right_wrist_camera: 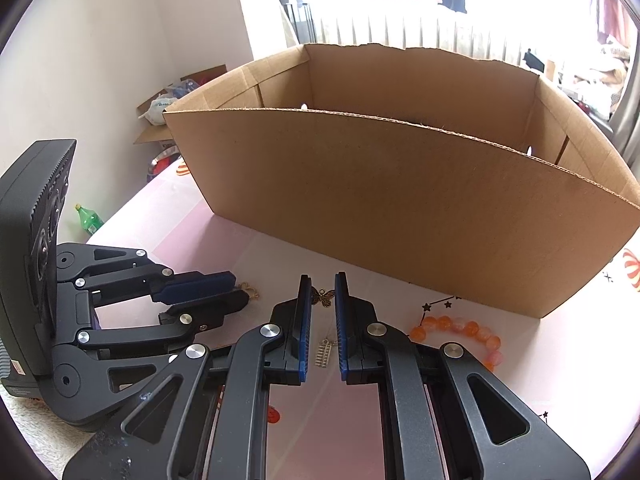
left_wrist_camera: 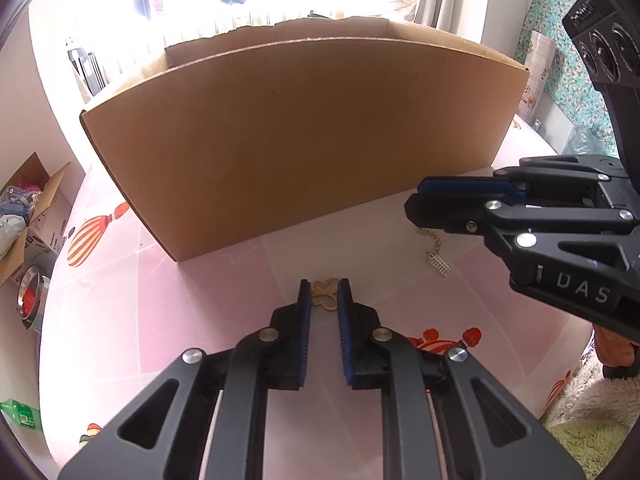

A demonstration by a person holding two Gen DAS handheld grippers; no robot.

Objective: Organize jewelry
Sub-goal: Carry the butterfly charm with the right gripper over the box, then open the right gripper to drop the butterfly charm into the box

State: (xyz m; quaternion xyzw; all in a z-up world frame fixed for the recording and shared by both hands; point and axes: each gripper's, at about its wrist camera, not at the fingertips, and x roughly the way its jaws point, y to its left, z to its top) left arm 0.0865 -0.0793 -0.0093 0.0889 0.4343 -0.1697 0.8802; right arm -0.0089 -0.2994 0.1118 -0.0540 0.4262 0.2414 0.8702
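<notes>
A gold butterfly-outline charm (left_wrist_camera: 325, 295) lies on the pink table between the tips of my open left gripper (left_wrist_camera: 324, 294). In the right wrist view a darker gold butterfly charm (right_wrist_camera: 323, 297) lies between the tips of my open right gripper (right_wrist_camera: 323, 294), with a small gold ladder-shaped pendant (right_wrist_camera: 324, 354) further back between the fingers. That pendant on its chain (left_wrist_camera: 439, 265) shows in the left wrist view below the right gripper (left_wrist_camera: 416, 200). An orange bead bracelet (right_wrist_camera: 464, 332) lies to the right. The left gripper (right_wrist_camera: 236, 292) shows at left.
A large open cardboard box (left_wrist_camera: 296, 140) stands just behind the jewelry, also in the right wrist view (right_wrist_camera: 400, 208). The pink table cover (left_wrist_camera: 160, 320) has balloon prints. A green bottle (right_wrist_camera: 89, 218) and a cluttered box (left_wrist_camera: 28, 216) sit on the floor at left.
</notes>
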